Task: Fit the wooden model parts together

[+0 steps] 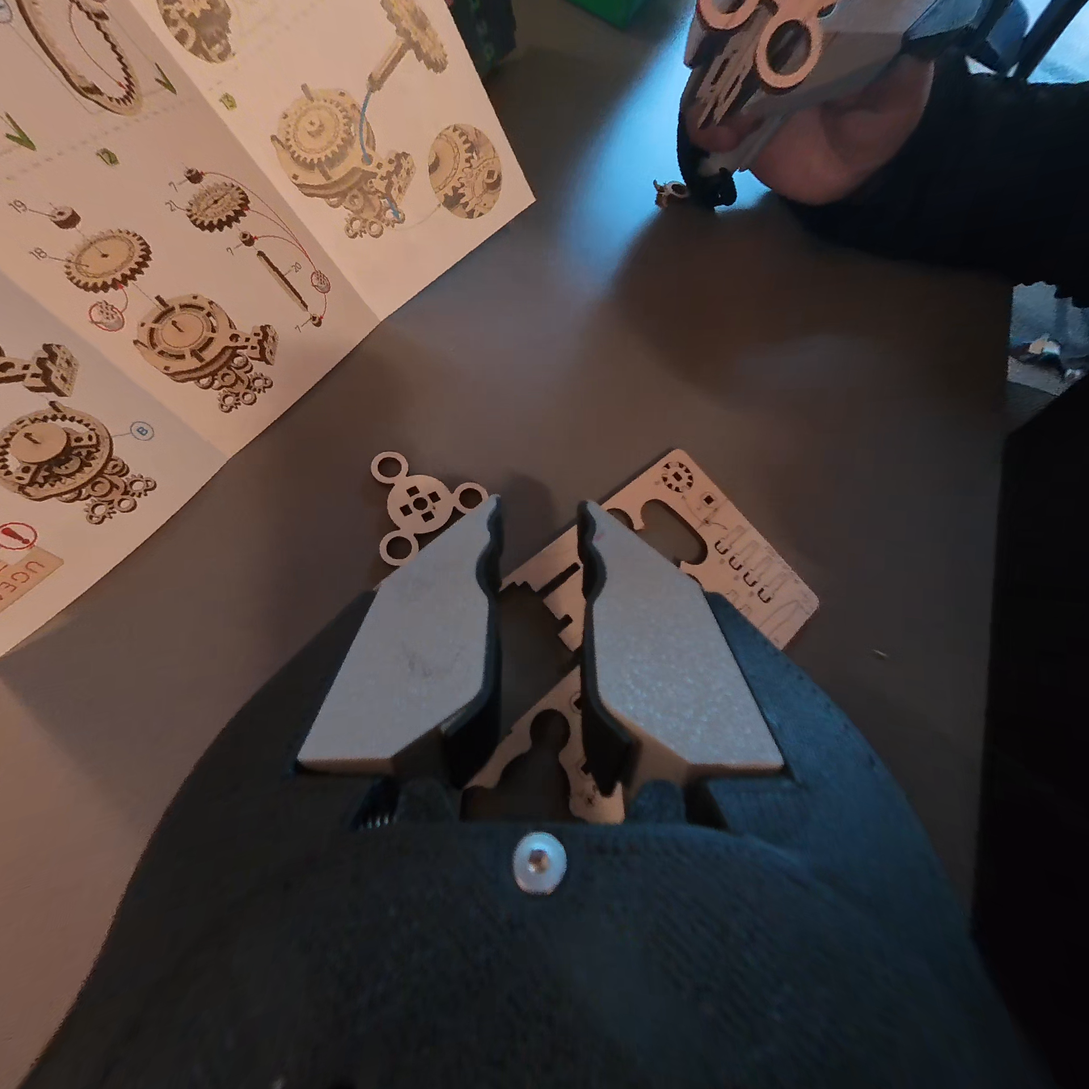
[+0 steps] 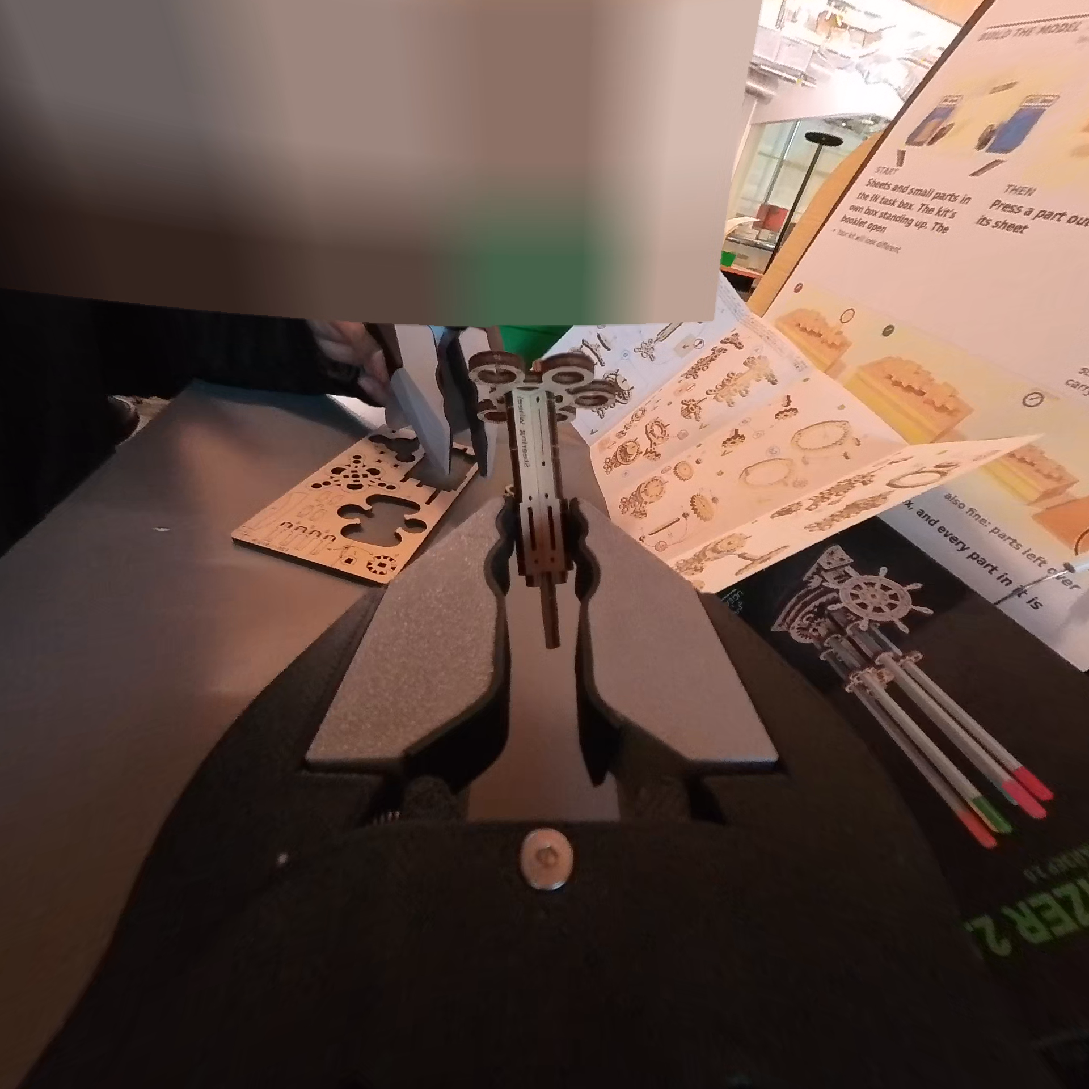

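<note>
My left gripper (image 1: 539, 507) is open and empty, tips down over a cut-out wooden sheet (image 1: 736, 560) lying on the grey table. A loose flat wooden part with three rings (image 1: 421, 507) lies just left of its left finger. My right gripper (image 2: 537, 512) is shut on the stem of a wooden assembly (image 2: 533, 436) and holds it above the table; stacked rings top the assembly. In the right wrist view the left gripper (image 2: 436, 436) stands on the sheet (image 2: 330, 518). In the left wrist view the right gripper with the assembly (image 1: 760, 53) is at the top right.
An open instruction booklet (image 1: 206, 236) lies at the left; it also shows in the right wrist view (image 2: 766, 459). A black kit box (image 2: 884, 677) and a standing instruction board (image 2: 943, 265) are at the right. A tiny wooden piece (image 1: 669, 190) lies by the person's hand (image 1: 825, 153). There is about 15 centimetres between the tips of the two grippers.
</note>
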Available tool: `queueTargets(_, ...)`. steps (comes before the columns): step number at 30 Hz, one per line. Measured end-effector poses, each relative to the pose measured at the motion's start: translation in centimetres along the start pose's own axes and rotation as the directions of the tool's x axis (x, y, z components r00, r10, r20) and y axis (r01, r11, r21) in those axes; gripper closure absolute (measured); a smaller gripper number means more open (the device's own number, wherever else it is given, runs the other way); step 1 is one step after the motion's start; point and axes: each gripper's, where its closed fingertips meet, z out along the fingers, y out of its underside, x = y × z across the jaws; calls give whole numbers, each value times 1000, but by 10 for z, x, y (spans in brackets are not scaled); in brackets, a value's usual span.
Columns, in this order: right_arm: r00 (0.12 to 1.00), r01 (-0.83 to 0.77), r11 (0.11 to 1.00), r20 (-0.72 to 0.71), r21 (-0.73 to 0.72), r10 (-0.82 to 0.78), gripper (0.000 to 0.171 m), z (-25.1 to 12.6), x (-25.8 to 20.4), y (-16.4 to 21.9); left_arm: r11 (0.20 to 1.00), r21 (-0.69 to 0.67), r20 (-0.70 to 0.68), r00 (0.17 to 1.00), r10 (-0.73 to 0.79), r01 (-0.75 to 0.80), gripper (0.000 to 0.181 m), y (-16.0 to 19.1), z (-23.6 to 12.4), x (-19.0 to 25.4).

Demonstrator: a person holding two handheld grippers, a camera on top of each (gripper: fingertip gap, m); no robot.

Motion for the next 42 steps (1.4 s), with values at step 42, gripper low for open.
queueTargets(42, 987, 110, 805, -32, -584, -158, 157, 0, -31, 37, 969, 176, -47, 981, 187, -176, 121, -58, 37, 49)
